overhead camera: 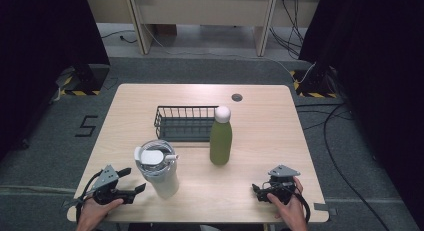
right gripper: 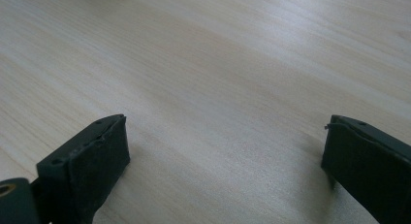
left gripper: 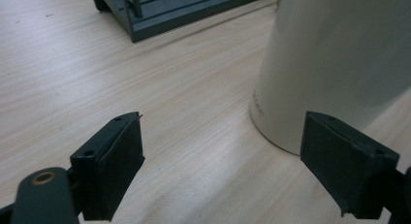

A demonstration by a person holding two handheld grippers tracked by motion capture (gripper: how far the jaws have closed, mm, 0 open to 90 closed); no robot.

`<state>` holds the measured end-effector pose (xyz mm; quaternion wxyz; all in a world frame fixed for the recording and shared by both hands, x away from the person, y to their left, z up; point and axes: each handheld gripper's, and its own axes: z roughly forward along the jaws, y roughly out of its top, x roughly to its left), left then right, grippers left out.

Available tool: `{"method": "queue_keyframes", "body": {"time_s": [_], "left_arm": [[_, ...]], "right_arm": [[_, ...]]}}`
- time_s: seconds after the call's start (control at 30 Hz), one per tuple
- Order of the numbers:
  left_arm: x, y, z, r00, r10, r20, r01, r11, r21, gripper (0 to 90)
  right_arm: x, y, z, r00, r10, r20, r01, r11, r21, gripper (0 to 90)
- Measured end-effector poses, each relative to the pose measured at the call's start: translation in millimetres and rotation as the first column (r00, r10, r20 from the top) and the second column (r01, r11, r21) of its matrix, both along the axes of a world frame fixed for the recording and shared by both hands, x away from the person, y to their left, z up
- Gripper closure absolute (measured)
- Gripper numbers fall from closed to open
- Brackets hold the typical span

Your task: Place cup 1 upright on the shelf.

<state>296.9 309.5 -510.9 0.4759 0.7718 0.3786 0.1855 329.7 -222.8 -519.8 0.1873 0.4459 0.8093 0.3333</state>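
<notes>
With both pairs of jaws spread wide and holding nothing, seemingly at the approach step; left gripper (overhead camera: 131, 191) low at the near edge, just beside the cream tumbler (overhead camera: 160, 169); right gripper (overhead camera: 260, 190) over bare table (overhead camera: 260, 98); farther off, green bottle (overhead camera: 220, 139), then wire basket (overhead camera: 184, 123); next, probably, closing squarely around the tumbler's base.

Soft overhead light, dark surroundings

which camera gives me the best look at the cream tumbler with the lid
The high view: the cream tumbler stands whole there, lid and straw visible, just ahead of the left claw. The left gripper view catches its lower wall and base, close and cropped. The right gripper view looks across bare table.
</notes>
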Motion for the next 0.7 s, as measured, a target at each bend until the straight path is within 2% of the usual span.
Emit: {"method": "queue_keyframes", "body": {"time_s": [0.07,0.23,0.47,0.53,0.57,0.7], "left_arm": [[-3.3,0.9,0.2,1.0000,-0.006,0.008,0.006,1.0000,0.006,15.1],[-11.4,1.4,2.5,0.9994,-0.011,0.033,0.011,0.9997,-0.023,15.0],[-19.1,-6.8,4.5,0.9963,-0.053,0.067,0.055,0.9981,-0.028,15.0],[-20.6,-7.4,5.4,0.9956,-0.057,0.075,0.060,0.9974,-0.040,14.9],[-21.7,-7.9,5.6,0.9947,-0.059,0.084,0.064,0.9961,-0.060,14.9],[-25.2,-12.2,6.6,0.9912,-0.084,0.103,0.092,0.9925,-0.080,14.8]], "right_arm": [[0.0,0.0,0.0,1.0000,0.000,0.000,0.000,1.0000,0.000,3.1],[0.0,0.0,0.0,1.0000,0.000,0.000,0.000,1.0000,0.000,3.1],[0.0,0.1,0.0,1.0000,0.000,0.000,0.000,1.0000,0.000,3.1],[0.0,0.1,0.0,1.0000,0.000,0.000,0.000,1.0000,0.000,3.1],[0.0,0.1,0.0,1.0000,0.000,0.000,0.000,1.0000,0.000,3.1],[0.0,0.0,-0.1,1.0000,0.000,0.000,0.000,1.0000,0.000,3.1]]}}
